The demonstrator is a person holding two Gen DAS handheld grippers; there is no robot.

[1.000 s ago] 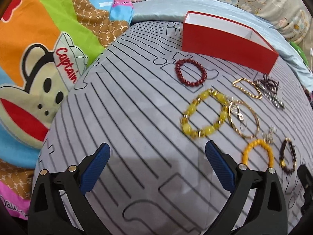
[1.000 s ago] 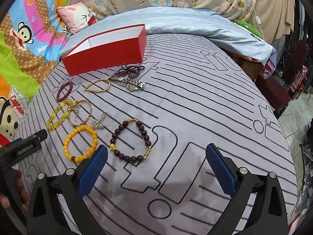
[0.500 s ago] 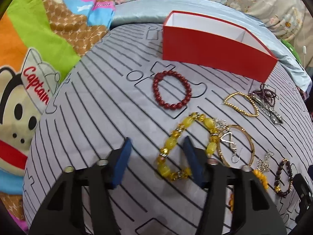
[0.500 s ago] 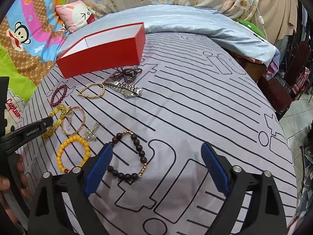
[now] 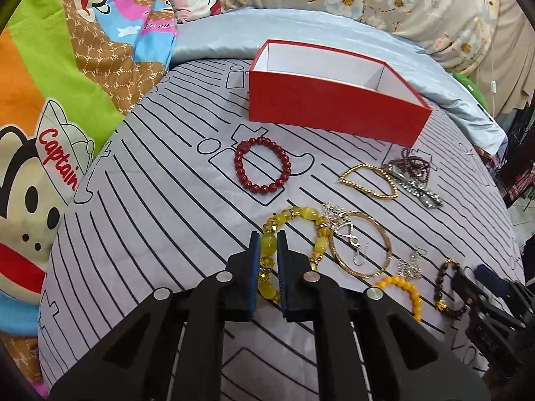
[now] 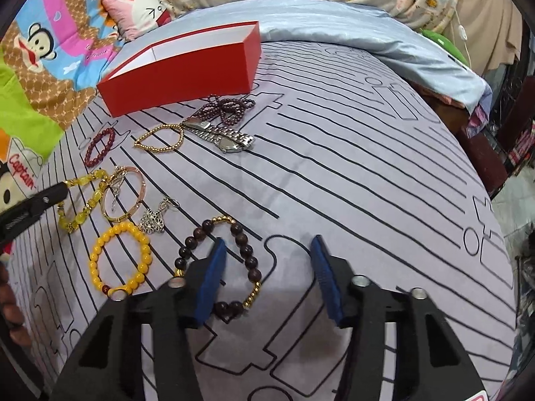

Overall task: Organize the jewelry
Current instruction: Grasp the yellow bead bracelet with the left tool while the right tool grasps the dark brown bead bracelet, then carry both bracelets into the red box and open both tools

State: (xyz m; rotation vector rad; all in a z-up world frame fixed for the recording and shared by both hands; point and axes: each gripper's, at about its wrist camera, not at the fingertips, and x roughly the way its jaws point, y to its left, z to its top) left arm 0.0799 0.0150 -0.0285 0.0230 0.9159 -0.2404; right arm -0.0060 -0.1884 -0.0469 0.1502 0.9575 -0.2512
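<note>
My left gripper [image 5: 267, 239] is shut on the near side of the yellow stone bracelet [image 5: 301, 215], which lies on the striped bedsheet [image 5: 160, 207]. My right gripper [image 6: 267, 250] is open; its left finger rests inside the dark brown bead bracelet [image 6: 245, 250], with the bracelet's right side between the jaws. The open red box [image 5: 334, 113] stands at the back, white inside, nothing visible in it. Between lie a red bead bracelet [image 5: 262, 168], a gold chain [image 5: 369, 182], a watch [image 6: 222, 135], a gold bangle [image 5: 362, 249] and an orange bead bracelet [image 6: 118, 260].
Dark purple beads [image 6: 227, 108] lie by the box. Silver earrings [image 6: 153, 222] lie among the bracelets. A cartoon monkey blanket [image 5: 50, 133] borders the sheet on the left, a blue satin quilt [image 6: 334, 23] lies behind, and the bed edge drops off at the right.
My left gripper moved forward and closed on the yellow stone bracelet. My right gripper moved left and forward over the dark brown bracelet and narrowed somewhat.
</note>
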